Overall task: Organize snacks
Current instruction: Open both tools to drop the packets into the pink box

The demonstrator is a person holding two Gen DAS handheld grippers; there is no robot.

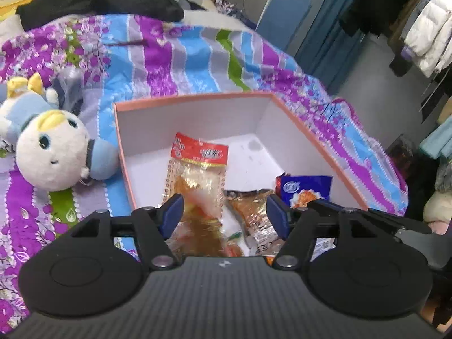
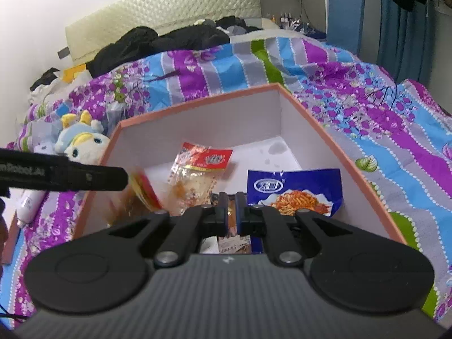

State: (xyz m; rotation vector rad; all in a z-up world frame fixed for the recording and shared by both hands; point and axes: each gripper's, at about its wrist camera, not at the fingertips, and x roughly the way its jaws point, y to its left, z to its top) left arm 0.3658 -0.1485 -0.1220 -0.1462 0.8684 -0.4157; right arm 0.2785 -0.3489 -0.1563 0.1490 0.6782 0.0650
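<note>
A white box with a pink rim (image 1: 197, 97) (image 2: 197, 104) lies on the bed. Inside it are a clear packet with a red top (image 1: 197, 152) (image 2: 206, 161) and a blue noodle packet (image 1: 305, 189) (image 2: 293, 189). My left gripper (image 1: 225, 213) hangs open over the box's near end, its pads clear of the red-topped packet below. In the right wrist view it enters from the left, with a blurred red-and-yellow packet (image 2: 144, 189) at its tip. My right gripper (image 2: 231, 203) is shut on a thin brown shrimp packet (image 2: 232, 220) (image 1: 251, 212) inside the box.
A white-and-blue plush toy (image 1: 50, 147) (image 2: 82, 141) lies left of the box on the purple striped bedspread (image 1: 169, 56). Black clothes (image 1: 99, 0) are piled at the headboard. A white tube (image 2: 28, 206) lies at the left. Coats (image 1: 423, 28) hang at the right.
</note>
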